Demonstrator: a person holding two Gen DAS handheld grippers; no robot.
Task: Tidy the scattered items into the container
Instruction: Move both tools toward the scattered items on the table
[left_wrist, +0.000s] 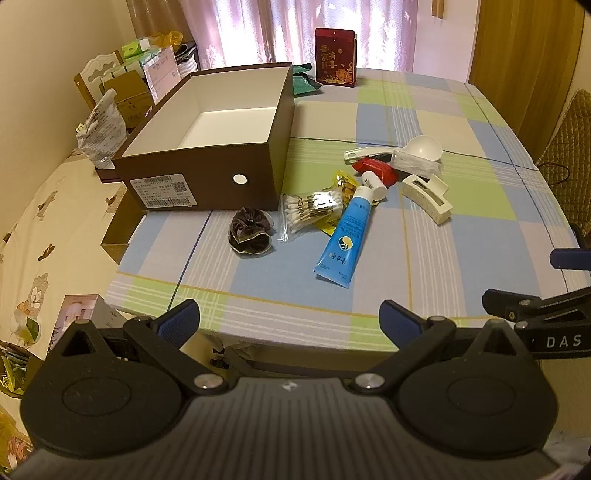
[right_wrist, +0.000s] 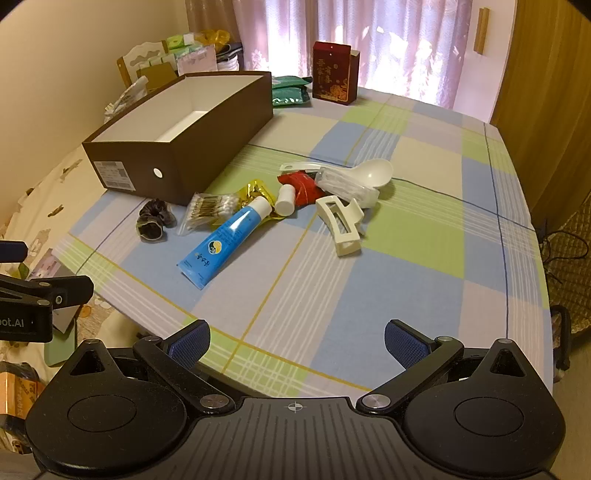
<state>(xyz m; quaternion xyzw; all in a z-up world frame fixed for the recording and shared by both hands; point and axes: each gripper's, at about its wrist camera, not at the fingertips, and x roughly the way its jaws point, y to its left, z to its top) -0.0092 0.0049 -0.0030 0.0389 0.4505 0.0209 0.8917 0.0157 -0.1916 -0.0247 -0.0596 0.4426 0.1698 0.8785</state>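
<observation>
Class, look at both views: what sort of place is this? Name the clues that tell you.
Most likely a room in a home, perhaps a dining area: a table with a checked cloth, pink curtains over a bright window, and household clutter piled on a chair behind the box.

Both claws, left gripper (left_wrist: 290, 319) and right gripper (right_wrist: 297, 341), hung wide open over the near table edge, nothing between the fingers. Ahead of each, a bare stretch of cloth (right_wrist: 369, 280) ran clear up to the clutter. Ahead-left of the right claw the tube (right_wrist: 225, 240), swab bag (right_wrist: 210, 214) and scrunchie (right_wrist: 155, 221) crowded together, touching or nearly. Clip (right_wrist: 341, 225) and spoon (right_wrist: 354, 173) lay straight ahead, farther out. Far right of the cloth was open. The box (left_wrist: 207, 147) stood ahead-left, top open, inside bare, with the scrunchie just before its front wall.
</observation>
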